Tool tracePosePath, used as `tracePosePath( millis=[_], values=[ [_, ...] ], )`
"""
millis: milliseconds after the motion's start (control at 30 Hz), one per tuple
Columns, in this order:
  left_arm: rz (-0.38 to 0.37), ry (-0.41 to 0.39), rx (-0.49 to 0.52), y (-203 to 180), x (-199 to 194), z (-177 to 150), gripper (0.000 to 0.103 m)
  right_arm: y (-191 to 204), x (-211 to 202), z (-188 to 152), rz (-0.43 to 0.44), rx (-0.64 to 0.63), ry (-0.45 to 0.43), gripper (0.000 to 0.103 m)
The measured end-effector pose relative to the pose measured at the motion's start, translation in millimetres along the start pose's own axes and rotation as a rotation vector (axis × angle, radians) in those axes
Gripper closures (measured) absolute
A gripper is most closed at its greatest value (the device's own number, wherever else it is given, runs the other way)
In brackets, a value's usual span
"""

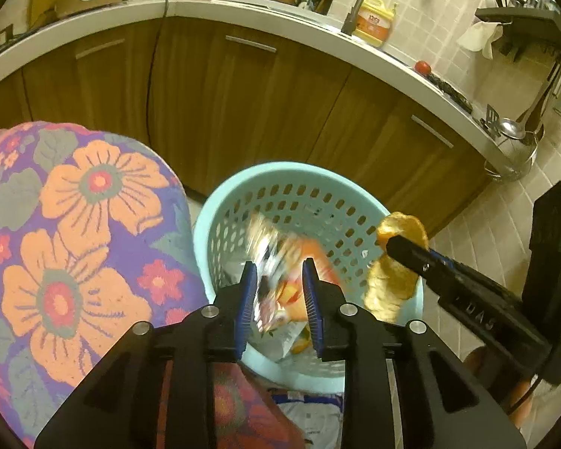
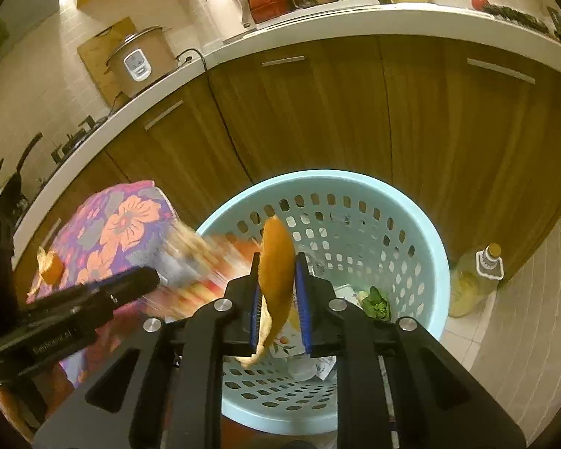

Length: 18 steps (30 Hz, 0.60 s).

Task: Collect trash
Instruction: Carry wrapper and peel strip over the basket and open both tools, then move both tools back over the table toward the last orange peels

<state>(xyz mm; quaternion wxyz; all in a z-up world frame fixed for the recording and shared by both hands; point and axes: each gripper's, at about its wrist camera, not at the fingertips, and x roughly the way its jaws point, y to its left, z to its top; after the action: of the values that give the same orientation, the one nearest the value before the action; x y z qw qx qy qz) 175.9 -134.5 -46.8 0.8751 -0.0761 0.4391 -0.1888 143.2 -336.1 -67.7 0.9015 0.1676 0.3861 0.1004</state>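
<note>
The orange peel (image 2: 276, 262) sits between the right gripper (image 2: 280, 314) fingers, which clamp it above the blue perforated basket (image 2: 435, 262). At 9 o'clock from it, a blurred snack wrapper (image 1: 276, 284) hangs in the gap of the left gripper (image 1: 278, 307), whose fingers stand apart, not pressing it. The wrapper looks likely to land in the basket, but the peel hangs near the rim at 3 o'clock in the left view and could fall outside. A floral-covered desk (image 1: 74, 224) crowds the basket at 9 o'clock, 1 more peel scrap (image 2: 50, 265) on it; an oil bottle (image 2: 475, 284) stands at 3 o'clock.
</note>
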Motion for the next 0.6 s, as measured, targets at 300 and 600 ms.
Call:
tracePosePath(
  millis=[300,600],
  values=[
    [0.002,-0.035,0.012,-1.3,-15.2,-1.4,0.058,0.0,-3.7,1.5,-0.004,0.015,0.004,0.082],
    [0.006,-0.103,-0.010,10.5,-46.7,-4.6,0.058,26.1,-18.2,4.2,0.005,-0.037,-0.035,0.075]
  ],
)
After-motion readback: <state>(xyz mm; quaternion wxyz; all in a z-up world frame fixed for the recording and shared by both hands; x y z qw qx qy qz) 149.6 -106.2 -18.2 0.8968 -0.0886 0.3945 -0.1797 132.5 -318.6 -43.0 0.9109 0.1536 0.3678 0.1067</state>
